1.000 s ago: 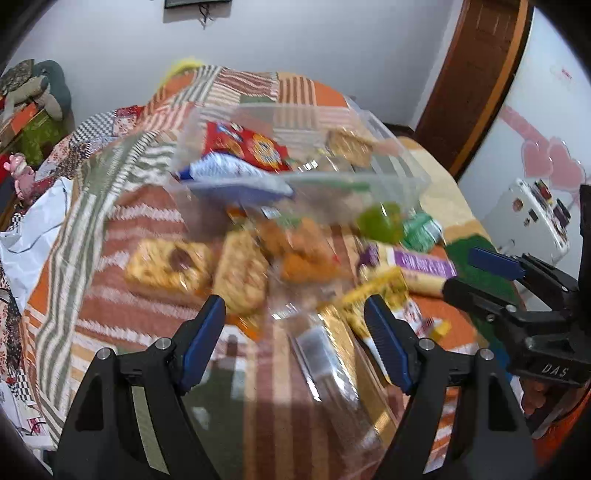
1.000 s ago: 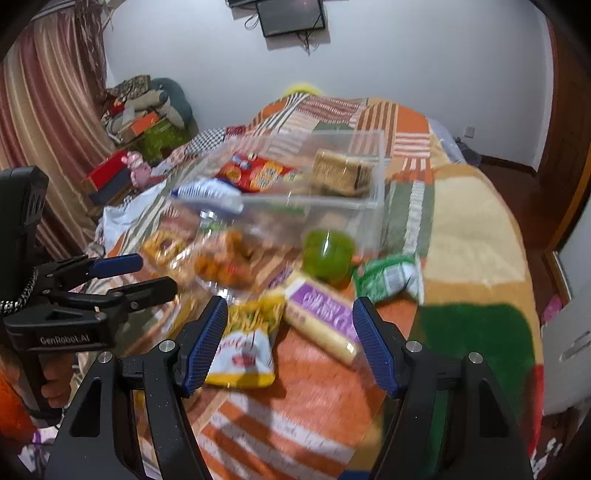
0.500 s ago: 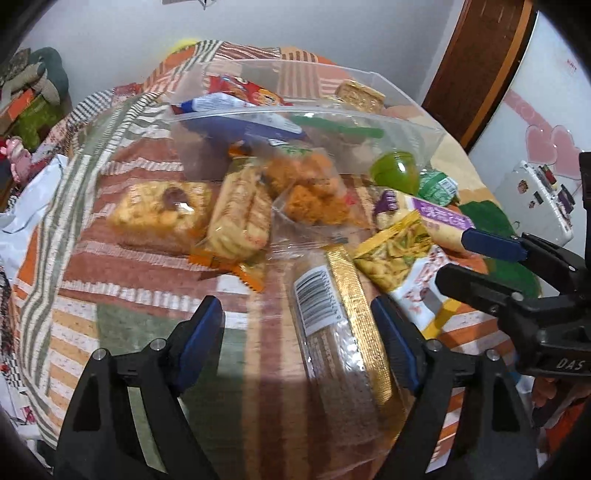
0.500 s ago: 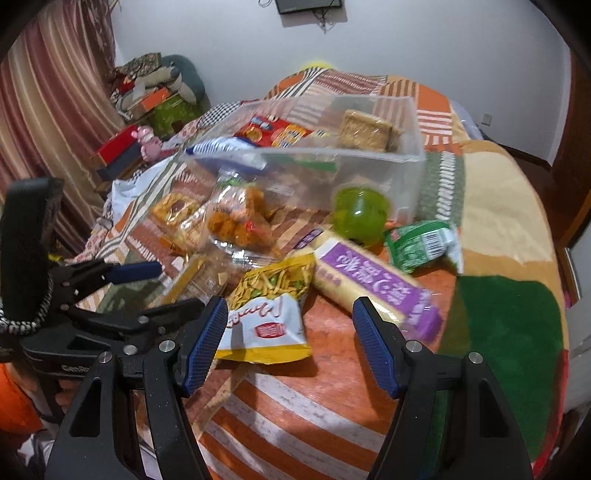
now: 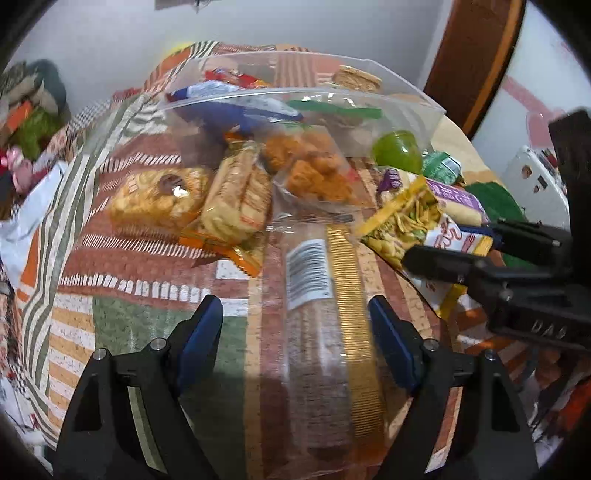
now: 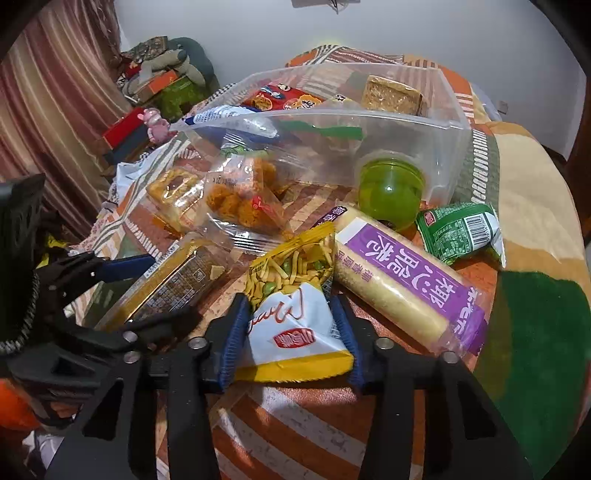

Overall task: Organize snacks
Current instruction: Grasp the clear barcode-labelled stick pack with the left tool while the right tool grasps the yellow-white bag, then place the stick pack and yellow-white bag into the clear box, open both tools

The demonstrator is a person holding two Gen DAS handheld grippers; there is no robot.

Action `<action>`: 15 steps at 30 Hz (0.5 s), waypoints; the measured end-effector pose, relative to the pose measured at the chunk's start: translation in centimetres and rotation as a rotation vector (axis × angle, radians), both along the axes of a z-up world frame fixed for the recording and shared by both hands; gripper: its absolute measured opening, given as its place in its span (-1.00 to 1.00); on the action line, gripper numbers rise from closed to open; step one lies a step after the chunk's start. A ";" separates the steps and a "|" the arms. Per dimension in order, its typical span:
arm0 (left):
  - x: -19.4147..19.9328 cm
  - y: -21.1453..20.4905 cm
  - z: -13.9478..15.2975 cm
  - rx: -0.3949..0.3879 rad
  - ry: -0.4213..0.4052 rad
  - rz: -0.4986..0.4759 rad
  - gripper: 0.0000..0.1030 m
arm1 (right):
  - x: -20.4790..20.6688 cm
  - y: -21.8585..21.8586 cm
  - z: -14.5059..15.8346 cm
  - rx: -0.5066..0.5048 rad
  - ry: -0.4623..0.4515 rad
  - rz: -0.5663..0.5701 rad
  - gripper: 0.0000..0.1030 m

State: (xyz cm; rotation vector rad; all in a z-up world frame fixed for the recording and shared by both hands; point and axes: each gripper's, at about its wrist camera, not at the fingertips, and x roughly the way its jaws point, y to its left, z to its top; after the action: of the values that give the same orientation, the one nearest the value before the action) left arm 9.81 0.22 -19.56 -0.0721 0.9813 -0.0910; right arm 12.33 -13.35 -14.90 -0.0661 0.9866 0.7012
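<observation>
Both grippers dropped closer to the patchwork bedspread (image 6: 535, 206) — right gripper (image 6: 291, 332) closing on yellow snack bag (image 6: 295, 314); left gripper (image 5: 295, 339) open, closing, straddling gold-edged cracker pack (image 5: 325, 332); white wall (image 6: 443, 33) behind.

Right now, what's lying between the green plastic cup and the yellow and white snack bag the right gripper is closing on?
In the right wrist view, the purple-labelled cracker roll lies between the green cup and the snack bag, which sits between the right gripper's closing jaws.

Yellow-and-white snack bag (image 6: 295, 325) between right gripper (image 6: 291, 332) pads: glossy plastic film. Clear bin (image 6: 436, 155) beyond: smooth transparent plastic. Bedspread (image 6: 295, 424) beneath: matt woven cloth. Gripper fingers: matt black plastic, ribbed blue pads.
</observation>
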 end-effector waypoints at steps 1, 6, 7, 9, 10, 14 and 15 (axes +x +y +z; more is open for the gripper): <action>0.0 -0.2 0.0 0.000 -0.004 -0.005 0.43 | -0.1 -0.3 0.0 0.009 0.000 -0.001 -0.26; -0.2 -1.0 0.3 0.000 -0.026 -0.039 -0.20 | -0.7 -1.5 0.6 0.020 -0.018 -0.020 -0.29; -0.2 -1.3 0.3 0.013 -0.031 -0.041 -0.22 | -0.7 -1.6 0.8 0.022 -0.022 -0.023 -0.29; -0.4 -1.5 0.5 0.031 -0.040 -0.046 -0.24 | -1.0 -2.2 1.3 0.034 -0.032 -0.035 -0.29; -0.1 -1.8 0.5 0.032 -0.039 -0.047 -0.25 | -0.9 -2.3 1.5 0.038 -0.035 -0.040 -0.29; -0.3 -1.5 1.3 0.005 -0.040 -0.052 -0.30 | -0.9 -3.1 2.8 0.062 -0.060 -0.064 -0.29; -0.4 -1.4 1.6 -0.004 -0.042 -0.053 -0.30 | -0.9 -3.3 3.1 0.068 -0.067 -0.072 -0.29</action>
State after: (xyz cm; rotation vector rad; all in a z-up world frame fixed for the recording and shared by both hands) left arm 9.44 -1.13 -17.91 -0.0472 0.9410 -0.1429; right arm 11.41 -16.64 -11.77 0.0049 0.8957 0.6620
